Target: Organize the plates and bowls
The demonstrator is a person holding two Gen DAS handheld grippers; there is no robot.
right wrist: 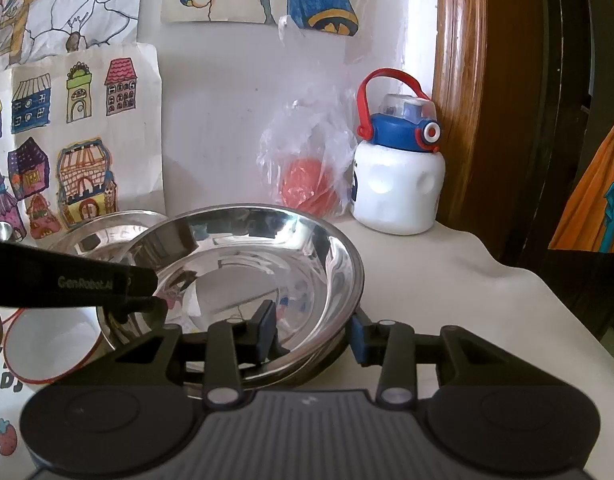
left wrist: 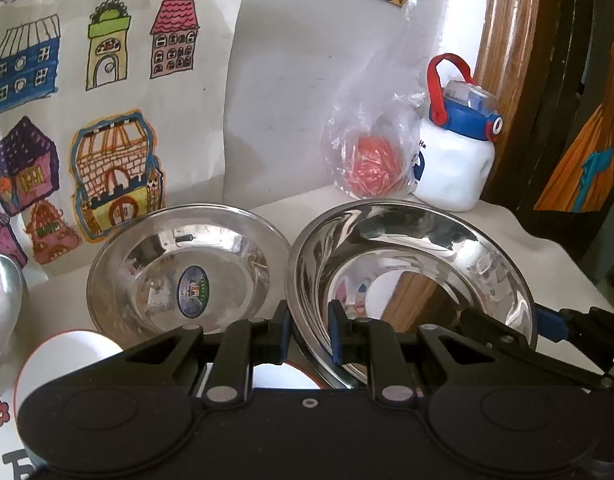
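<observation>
Plates and bowls, polished steel and white enamel, grouped on a white-covered bench against a wall of children's drawings.

Far left: part of a steel vessel at the frame edge; too little shows to class it.

Left front: white bowl with a red rim, standing low beside the steel pieces.

Centre left: small steel bowl, upright on the bench, a round maker's sticker in its well; untouched.

Centre: large steel bowl, wide-rimmed and mirror-bright, tilted with its near side raised. Left tongs straddle its near-left rim, pads about closed on the metal. Right tongs straddle the near-right rim, parted wider than the rim, so a firm pinch cannot be confirmed. A hold from both sides would steady a slippery, shallow piece, probably for nesting with its neighbours.

Right rear: clear plastic bag holding something red, and a white bottle with blue cap and red strap; both apart from the dishes.
</observation>
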